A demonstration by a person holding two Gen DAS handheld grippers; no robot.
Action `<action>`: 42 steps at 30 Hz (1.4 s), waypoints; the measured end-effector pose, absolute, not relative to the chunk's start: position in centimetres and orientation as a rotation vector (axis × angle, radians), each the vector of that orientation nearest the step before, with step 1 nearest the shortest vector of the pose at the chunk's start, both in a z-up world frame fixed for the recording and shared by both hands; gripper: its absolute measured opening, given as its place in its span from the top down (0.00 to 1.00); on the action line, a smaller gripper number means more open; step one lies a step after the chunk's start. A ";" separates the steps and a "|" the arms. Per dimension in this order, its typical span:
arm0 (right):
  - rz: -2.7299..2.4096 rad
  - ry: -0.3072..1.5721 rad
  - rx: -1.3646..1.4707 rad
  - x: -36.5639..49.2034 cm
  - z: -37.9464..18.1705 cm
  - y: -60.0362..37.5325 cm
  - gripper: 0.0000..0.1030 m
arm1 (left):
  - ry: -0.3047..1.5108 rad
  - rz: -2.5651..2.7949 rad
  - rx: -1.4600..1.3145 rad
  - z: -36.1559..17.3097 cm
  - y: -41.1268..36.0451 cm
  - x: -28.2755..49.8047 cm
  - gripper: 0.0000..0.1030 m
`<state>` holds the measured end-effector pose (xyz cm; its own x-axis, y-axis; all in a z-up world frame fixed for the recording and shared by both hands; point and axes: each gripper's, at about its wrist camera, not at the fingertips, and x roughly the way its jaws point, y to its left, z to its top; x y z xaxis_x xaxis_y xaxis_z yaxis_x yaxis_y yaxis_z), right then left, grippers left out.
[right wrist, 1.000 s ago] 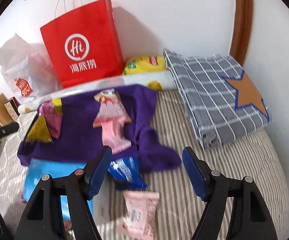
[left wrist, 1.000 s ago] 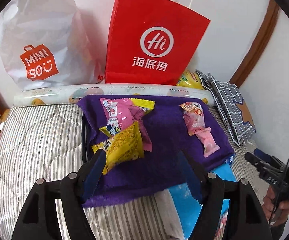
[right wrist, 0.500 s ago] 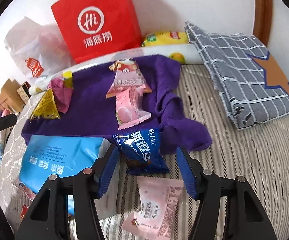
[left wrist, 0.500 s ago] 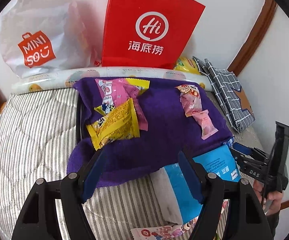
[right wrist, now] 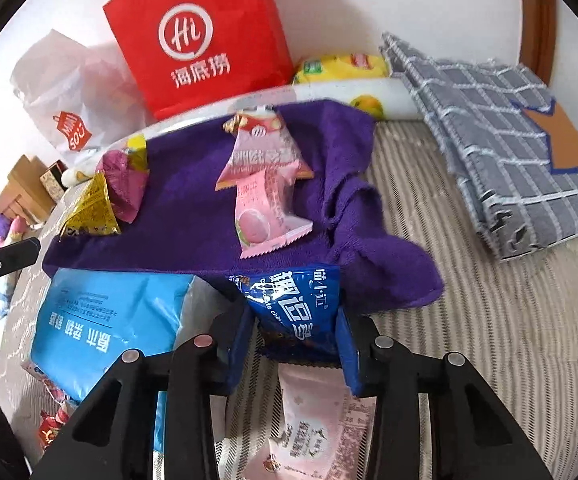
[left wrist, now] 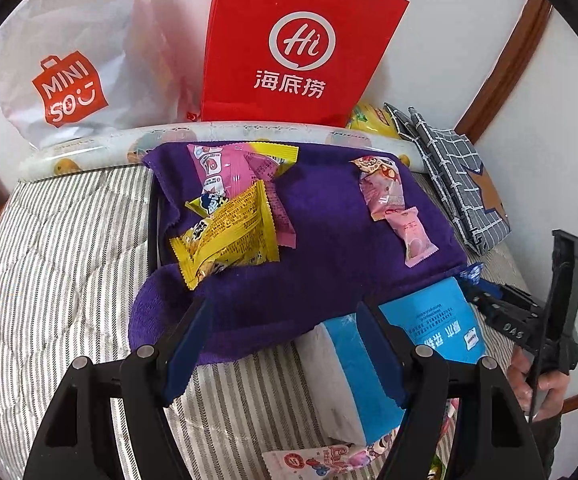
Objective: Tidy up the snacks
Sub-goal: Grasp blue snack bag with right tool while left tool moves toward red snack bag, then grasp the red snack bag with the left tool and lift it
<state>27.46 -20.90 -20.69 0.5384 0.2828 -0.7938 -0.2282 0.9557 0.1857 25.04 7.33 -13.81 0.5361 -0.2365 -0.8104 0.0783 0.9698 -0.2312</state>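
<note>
A purple towel (left wrist: 329, 248) lies on striped bedding with a yellow packet (left wrist: 229, 232), pink packets (left wrist: 225, 168) and a small pink sweet (left wrist: 415, 236) on it. My left gripper (left wrist: 285, 308) hangs open over the towel's near edge, with nothing between its fingers. At the towel's (right wrist: 193, 208) near right corner lies a dark blue snack packet (right wrist: 293, 300). My right gripper (right wrist: 293, 316) is closing on it, and both pads touch its sides. A pale pink packet (right wrist: 313, 420) lies under that gripper. A light blue pack (right wrist: 105, 320) sits to the left.
A red paper bag (left wrist: 297, 48) and a white Miniso bag (left wrist: 69, 72) stand against the wall behind a printed roll (left wrist: 249, 132). A folded grey checked cloth (right wrist: 509, 152) lies at the right. A yellow bag (right wrist: 341, 66) sits behind it. Striped bedding (left wrist: 69, 260) spreads to the left.
My right gripper came down over the dark blue packet and its jaws narrowed until they met its sides. The left gripper stayed open and barely shifted.
</note>
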 end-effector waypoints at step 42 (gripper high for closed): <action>0.236 0.799 0.044 9.3 -13.5 -22.0 0.62 | 1.094 -0.160 -0.224 -18.9 4.3 9.7 0.49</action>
<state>9.35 -21.98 -13.46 0.6727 0.2266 -0.7043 -0.1932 0.9727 0.1283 9.71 4.27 -18.92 0.4505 -0.2377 -0.8605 0.0178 0.9661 -0.2575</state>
